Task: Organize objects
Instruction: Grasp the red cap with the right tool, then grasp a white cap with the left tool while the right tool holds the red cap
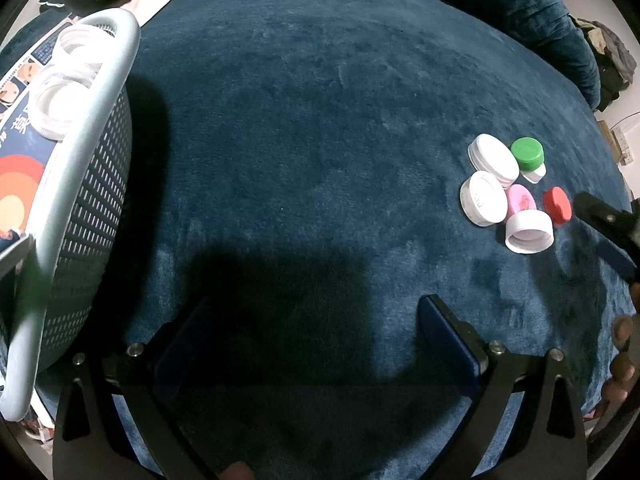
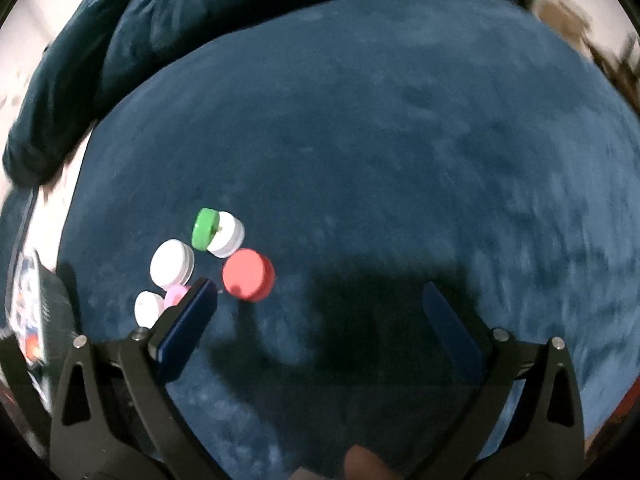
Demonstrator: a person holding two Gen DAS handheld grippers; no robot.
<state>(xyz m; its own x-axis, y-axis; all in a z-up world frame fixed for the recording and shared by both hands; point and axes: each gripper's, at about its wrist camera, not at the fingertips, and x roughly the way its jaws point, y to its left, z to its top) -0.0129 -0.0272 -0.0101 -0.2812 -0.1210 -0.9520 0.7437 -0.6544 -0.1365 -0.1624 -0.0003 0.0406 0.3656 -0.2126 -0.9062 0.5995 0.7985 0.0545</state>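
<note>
Caps point(image 1: 508, 192) clustered on blue blanket point(image 1: 300, 140): white, green point(image 1: 527, 153), pink, red point(image 2: 248, 275), some leaning on each other | basket point(image 1: 92, 200) at left holds two clear lids | left gripper point(image 1: 316, 320) gaping, empty | right gripper point(image 2: 320, 300) spread wide, empty, just beside red cap

The dark blue plush surface point(image 1: 320, 140) lies open across its wide middle, with nothing standing between the basket point(image 1: 86, 184) at the left edge and the cluster of caps point(image 1: 508, 188) far to the right. The basket's tall slotted wall and thick pale rim block any low approach from that side. 2 clear jars point(image 1: 64, 92) already sit inside it. In the right wrist view, the red cap point(image 2: 248, 275) sits just off the gripper's left finger point(image 2: 188, 324), while the ground between the spread fingers stays bare.
</note>
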